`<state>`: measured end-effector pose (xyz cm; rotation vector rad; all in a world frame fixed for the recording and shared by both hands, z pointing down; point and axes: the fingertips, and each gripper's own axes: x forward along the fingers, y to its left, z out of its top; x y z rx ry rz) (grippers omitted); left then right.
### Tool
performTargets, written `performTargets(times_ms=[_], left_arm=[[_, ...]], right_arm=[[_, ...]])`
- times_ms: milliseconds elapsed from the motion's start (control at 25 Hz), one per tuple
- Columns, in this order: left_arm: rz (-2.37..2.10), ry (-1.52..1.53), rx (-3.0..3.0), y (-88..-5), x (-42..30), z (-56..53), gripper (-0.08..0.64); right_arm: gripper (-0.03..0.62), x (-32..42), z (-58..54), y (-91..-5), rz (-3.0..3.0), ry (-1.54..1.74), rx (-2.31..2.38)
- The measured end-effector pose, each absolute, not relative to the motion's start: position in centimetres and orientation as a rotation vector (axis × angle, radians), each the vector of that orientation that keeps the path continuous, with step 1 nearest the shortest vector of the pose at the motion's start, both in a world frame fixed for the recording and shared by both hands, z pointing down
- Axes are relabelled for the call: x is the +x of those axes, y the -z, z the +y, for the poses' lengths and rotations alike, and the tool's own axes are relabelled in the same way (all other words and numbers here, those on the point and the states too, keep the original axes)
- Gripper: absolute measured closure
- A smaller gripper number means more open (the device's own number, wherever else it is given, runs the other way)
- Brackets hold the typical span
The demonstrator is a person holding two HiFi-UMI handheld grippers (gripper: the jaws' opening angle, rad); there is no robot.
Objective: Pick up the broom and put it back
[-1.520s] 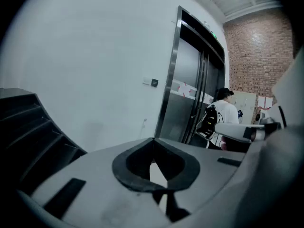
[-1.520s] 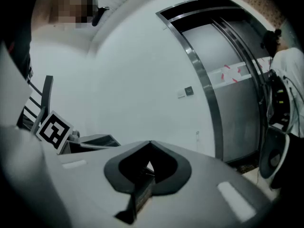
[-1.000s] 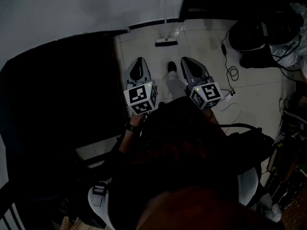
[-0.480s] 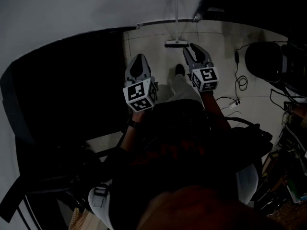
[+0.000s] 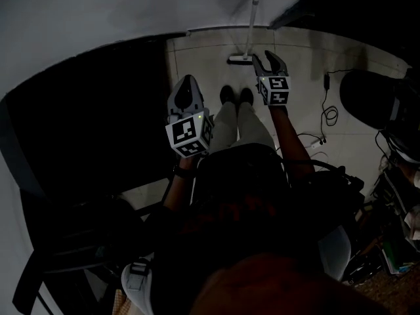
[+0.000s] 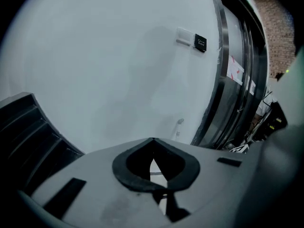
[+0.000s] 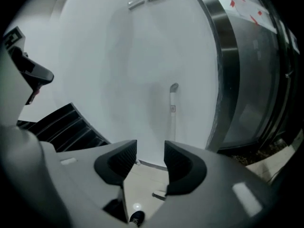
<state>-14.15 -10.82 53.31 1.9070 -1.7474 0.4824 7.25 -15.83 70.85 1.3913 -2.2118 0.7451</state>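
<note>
Head view is showing the broom (image 5: 239, 59) standing upright against the white wall (image 5: 98, 18), its bristle head resting on the tiled floor (image 5: 197, 61) just beyond the person's shoes (image 5: 228, 94). The right gripper (image 5: 269, 58) is reaching toward it, its tips lying just beside the bristle head; whether they are touching it cannot be told from there. In the right gripper view the right gripper (image 7: 150, 148) is opening its jaws, which are standing well apart with only floor showing between them, while the broom (image 7: 173, 110) is leaning on the wall straight ahead, apart from the jaws. The left gripper (image 5: 186, 81) is hanging nearer the person, to the left, beside a dark stepped structure (image 5: 85, 130). In the left gripper view the left gripper (image 6: 152, 141) is keeping its jaws pressed together on nothing, and the broom (image 6: 178, 127) is showing just above them against the wall. Cables (image 5: 328, 113) are lying on the floor at the right
</note>
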Motion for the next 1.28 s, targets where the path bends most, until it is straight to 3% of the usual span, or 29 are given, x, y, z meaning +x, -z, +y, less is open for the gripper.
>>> performTargets(times_ms=[760, 840, 960, 1280], left_arm=[[-1.756, -0.596, 1.877, -61.7, -14.6, -12.0, 0.555], [-1.765, -0.592, 1.856, -62.0, -15.0, -11.7, 0.555], [-1.771, -0.57, 1.827, -62.5, -15.2, -11.5, 0.555], [-1.725, -0.444, 1.912, -58.5, -14.3, -13.5, 0.555]], right_arm=[[0.394, 6.7, -29.3, -95.3, -1.981, -0.897, 1.333], [0.403, 7.1, -30.6, -96.1, -1.964, -0.876, 1.349], [0.503, 7.4, -31.9, -96.2, -1.962, -0.807, 1.347], [0.503, 5.3, -23.4, -90.5, -1.982, -0.717, 1.326]])
